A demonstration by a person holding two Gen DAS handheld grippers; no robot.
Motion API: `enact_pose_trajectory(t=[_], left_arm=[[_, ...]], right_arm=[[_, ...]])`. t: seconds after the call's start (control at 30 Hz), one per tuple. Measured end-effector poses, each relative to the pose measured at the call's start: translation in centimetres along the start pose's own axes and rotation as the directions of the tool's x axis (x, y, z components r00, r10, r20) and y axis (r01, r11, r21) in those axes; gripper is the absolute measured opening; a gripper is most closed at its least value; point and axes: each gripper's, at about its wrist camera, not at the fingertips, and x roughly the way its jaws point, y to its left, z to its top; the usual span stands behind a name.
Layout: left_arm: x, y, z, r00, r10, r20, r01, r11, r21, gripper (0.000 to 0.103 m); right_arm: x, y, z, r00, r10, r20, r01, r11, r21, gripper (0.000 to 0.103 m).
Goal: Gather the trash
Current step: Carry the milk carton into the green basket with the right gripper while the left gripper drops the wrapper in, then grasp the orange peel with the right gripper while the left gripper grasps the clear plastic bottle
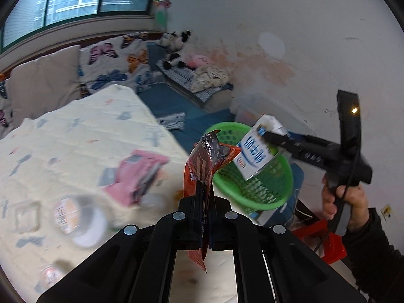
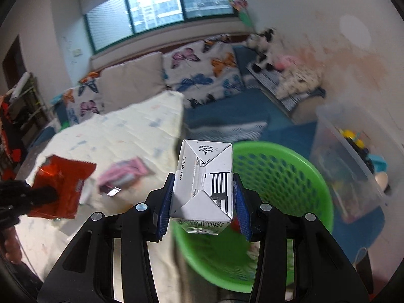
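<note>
Starting over on the left, there's a table with a pale patterned cloth (image 1: 83, 131) and a few bits of rubbish on it: a blurry clear plastic cup (image 1: 80, 217) near the front edge and a pink packet (image 1: 137, 174) a bit further in, lying flat. The pink packet also shows from the right wrist camera, just behind the other gripper. Next along, the left gripper (image 1: 203, 189) is clamped tight on an orange snack wrapper (image 1: 202, 161), pinched thin between the jaws, with the crumpled silver-lined top sticking up above the fingers and a bit of the wrapper hanging down below them. The wrapper sits right at the near rim of the green basket (image 1: 275, 197), which stands just off the table's right edge on top of something I can't make out, with a red stool (image 1: 325, 237) beside it. Then the right gripper (image 2: 203, 199), held in a hand (image 1: 346, 202) with a dark sleeve, has its blue pads (image 2: 166, 202) pressed on both sides of a white milk carton (image 2: 204, 176), so fairly narrow but filled by the carton. The carton hangs over the basket's opening, bottom flaps toward the camera. Far right there's a clear storage bin (image 2: 353, 156) with toys inside against the wall. Sofa with butterfly cushions (image 2: 202, 68) behind it all.
</note>
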Motion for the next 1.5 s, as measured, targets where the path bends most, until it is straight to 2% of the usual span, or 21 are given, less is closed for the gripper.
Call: enact_pose_trajectory(t=[0.17,0.37,0.43,0.57,0.87,0.9,0.97,1.0,1.03,1.3,1.5], left_arm=[[3.8,-2.9,1.3,0.999,-0.030,-0.043,0.031,0.999,0.019,0.003],[7.4,-4.8,2.5,0.996,-0.047,-0.082,0.049,0.998,0.032,0.003],[8.7,-5.3,2.9,0.994,-0.050,-0.101,0.053,0.998,0.030,0.003],[10.9,-6.2,3.1,0.989,-0.052,-0.137,0.056,0.998,0.024,0.004],[14.4,-7.4,3.0,0.979,-0.066,-0.193,0.066,0.998,-0.010,0.005],[14.7,-7.6,2.9,0.978,-0.067,-0.198,0.067,0.998,-0.008,0.006],[15.0,-7.7,2.8,0.976,-0.063,-0.207,0.063,0.998,-0.008,0.023],[15.1,-7.7,2.7,0.977,-0.052,-0.206,0.051,0.999,-0.012,0.047],[15.0,-7.6,2.6,0.980,-0.040,-0.195,0.039,0.999,-0.012,0.057],[13.1,-6.8,1.9,0.986,-0.023,-0.162,0.021,1.000,-0.012,0.059],[9.0,-4.7,1.0,0.993,0.043,-0.111,-0.046,0.999,-0.020,0.060]], right_arm=[[1.5,-3.3,-2.1,0.998,-0.045,-0.054,0.046,0.999,0.025,0.046],[2.3,-6.3,-3.5,0.996,-0.029,-0.089,0.036,0.996,0.086,0.047],[2.0,-6.8,-3.6,0.996,-0.028,-0.085,0.036,0.995,0.095,0.054],[1.0,-7.4,-3.6,0.997,-0.033,-0.066,0.040,0.994,0.101,0.056],[-1.8,-8.0,-4.2,1.000,-0.028,0.000,0.028,0.994,0.109,0.067],[-2.1,-8.1,-4.3,1.000,-0.023,0.005,0.022,0.993,0.112,0.068],[-2.5,-8.1,-4.4,1.000,-0.022,0.013,0.020,0.993,0.113,0.068],[-2.7,-8.1,-4.4,1.000,-0.021,0.016,0.019,0.993,0.113,0.069],[-2.8,-8.1,-4.5,1.000,-0.018,0.018,0.016,0.993,0.114,0.069],[-3.6,-6.7,-5.0,1.000,0.001,0.023,-0.003,0.995,0.102,0.072],[-3.9,-3.6,-5.3,0.999,0.044,0.025,-0.046,0.997,0.065,0.075]])
